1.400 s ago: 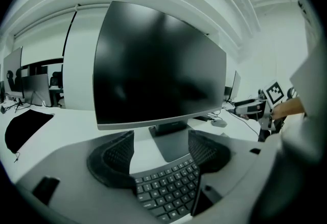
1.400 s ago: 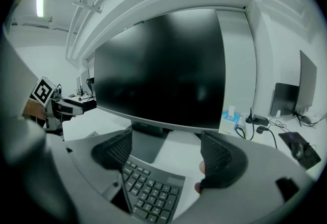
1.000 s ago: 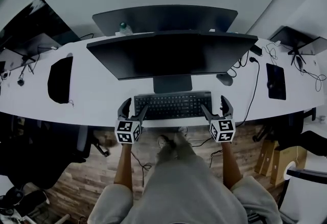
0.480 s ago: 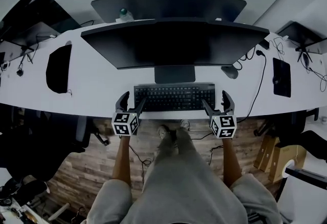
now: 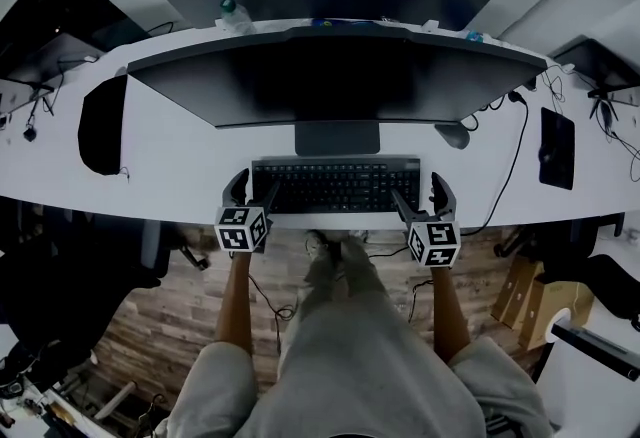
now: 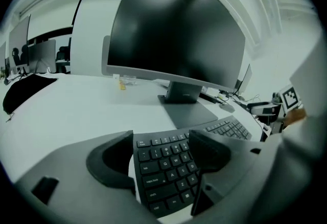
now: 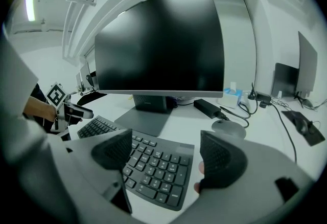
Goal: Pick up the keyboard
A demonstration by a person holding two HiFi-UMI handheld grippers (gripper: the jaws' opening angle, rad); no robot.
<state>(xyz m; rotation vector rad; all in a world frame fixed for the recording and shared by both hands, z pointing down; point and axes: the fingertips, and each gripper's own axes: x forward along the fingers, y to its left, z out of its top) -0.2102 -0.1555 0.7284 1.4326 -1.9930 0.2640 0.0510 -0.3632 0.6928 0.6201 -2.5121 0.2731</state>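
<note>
Currently pre-grasp: left gripper (image 5: pixel 252 191) and right gripper (image 5: pixel 421 196), jaws apart, straddle the ends of the flat black keyboard (image 5: pixel 336 184); clamping and lifting remain.

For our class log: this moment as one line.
left gripper: open, at keyboard left end | right gripper: open, at right end | keyboard: on desk

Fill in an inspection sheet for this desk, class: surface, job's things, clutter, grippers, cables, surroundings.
Surface: white desk, mostly bare.
Job's things: black keyboard lying flat in front of the monitor.
Clutter: mouse; bottle behind the monitor; dark cloth-like item at left.
Grippers: left gripper and right gripper both open, one straddling each keyboard end.
Cables: black cable running off the desk's right front.
Surroundings: wooden floor.
</note>
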